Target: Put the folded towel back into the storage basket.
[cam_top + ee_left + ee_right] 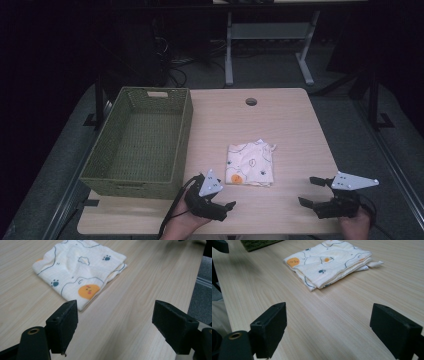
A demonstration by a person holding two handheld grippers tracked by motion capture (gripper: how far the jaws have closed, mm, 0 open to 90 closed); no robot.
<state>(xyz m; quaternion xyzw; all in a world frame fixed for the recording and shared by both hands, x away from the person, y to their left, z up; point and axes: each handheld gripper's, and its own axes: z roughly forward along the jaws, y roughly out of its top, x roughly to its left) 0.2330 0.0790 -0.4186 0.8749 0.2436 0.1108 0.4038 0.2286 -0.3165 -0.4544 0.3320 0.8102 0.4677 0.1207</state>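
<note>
- The folded cloth [251, 163], cream with paw prints and an orange face, lay flat on the wooden table [280, 125], roughly midway between the side edges and nearer the front edge than the back.
- I saw my left gripper [216, 196] just short of the cloth's front-left corner, jaws spread wide with nothing between them; in the left gripper view [115, 315] the cloth [80, 267] sat just beyond the jaw tips, apart from them.
- My right gripper [311, 191] hovered near the table's front-right corner, well apart from the cloth, jaws wide open and empty; the right gripper view [328, 322] showed bare wood between them and the cloth [329, 262] farther off.
- A green woven basket [186, 127] stood along the left edge, empty.
</note>
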